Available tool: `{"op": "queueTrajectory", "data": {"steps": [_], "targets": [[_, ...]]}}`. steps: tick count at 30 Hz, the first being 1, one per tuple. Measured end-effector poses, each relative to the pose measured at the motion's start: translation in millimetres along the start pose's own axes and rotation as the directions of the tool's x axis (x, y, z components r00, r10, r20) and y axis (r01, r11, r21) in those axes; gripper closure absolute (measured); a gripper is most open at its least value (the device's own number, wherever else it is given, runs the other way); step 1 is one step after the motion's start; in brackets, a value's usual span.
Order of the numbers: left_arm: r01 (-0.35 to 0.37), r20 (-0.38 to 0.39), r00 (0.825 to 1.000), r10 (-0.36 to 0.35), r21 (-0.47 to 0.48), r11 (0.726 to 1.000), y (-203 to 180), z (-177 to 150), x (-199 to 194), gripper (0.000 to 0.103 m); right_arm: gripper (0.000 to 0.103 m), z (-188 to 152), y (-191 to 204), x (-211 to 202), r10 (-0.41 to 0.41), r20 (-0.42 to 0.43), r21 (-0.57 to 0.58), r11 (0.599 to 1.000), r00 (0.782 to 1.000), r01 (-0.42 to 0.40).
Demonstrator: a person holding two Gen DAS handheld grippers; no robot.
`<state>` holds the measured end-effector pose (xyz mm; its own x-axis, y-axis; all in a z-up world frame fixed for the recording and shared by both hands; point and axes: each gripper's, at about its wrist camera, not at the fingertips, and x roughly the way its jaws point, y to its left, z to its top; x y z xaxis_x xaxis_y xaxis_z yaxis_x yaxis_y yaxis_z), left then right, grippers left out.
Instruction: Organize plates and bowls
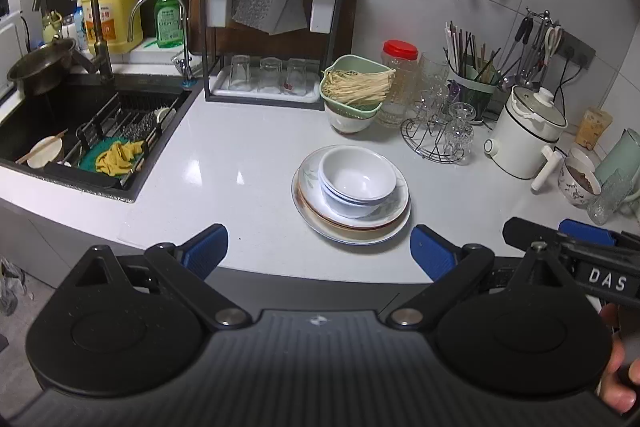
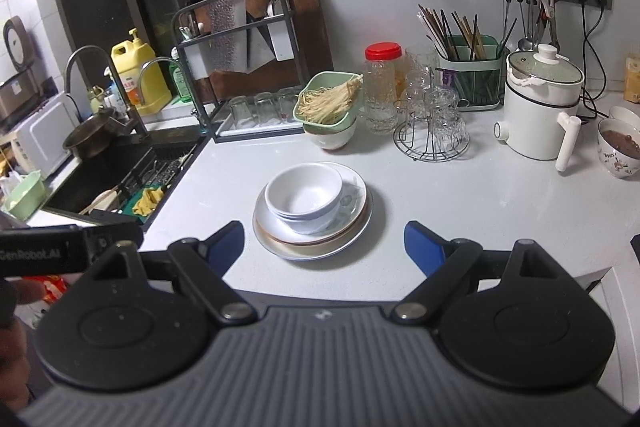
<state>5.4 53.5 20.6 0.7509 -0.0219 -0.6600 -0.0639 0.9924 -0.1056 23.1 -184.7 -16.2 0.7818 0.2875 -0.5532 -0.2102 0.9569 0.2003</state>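
Observation:
A stack of plates (image 1: 384,225) (image 2: 280,241) lies on the white counter, with nested white bowls (image 1: 358,181) (image 2: 304,197) on top of it. My left gripper (image 1: 320,251) hangs open at the counter's front edge, just short of the stack, nothing between its blue pads (image 1: 210,247). My right gripper (image 2: 324,247) is also open and empty, the stack lying just beyond the gap between its fingers. The right gripper's body shows at the right edge of the left wrist view, and the left one's at the left edge of the right wrist view.
A black sink (image 1: 60,131) with a rack, cloth and a bowl lies to the left. Behind the stack stand a dish rack with glasses (image 1: 264,75), a green basket of noodles on a bowl (image 1: 354,91), a glass holder (image 2: 432,135), a white pot (image 2: 536,107) and a patterned bowl (image 2: 618,147).

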Motion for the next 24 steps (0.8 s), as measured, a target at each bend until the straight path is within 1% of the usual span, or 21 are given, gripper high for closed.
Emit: {"op": "queueTrajectory", "data": {"steps": [3,11,24], "targets": [[-0.007,0.005,1.000,0.007,0.003,1.000,1.4,-3.0,-3.0,0.003,0.015,0.9,0.4,-0.8,-0.005,0.004,0.004,1.000,1.000,0.005],[0.004,0.024,1.000,-0.005,0.013,1.000,1.7,-4.2,-5.6,0.003,0.015,-1.3,3.6,-5.7,-0.007,0.019,-0.003,1.000,1.000,0.007],[0.005,0.014,1.000,-0.005,0.006,1.000,13.4,-3.8,-2.2,0.002,0.015,-1.8,9.0,-4.9,-0.021,0.025,0.012,1.000,0.999,0.020]]}}
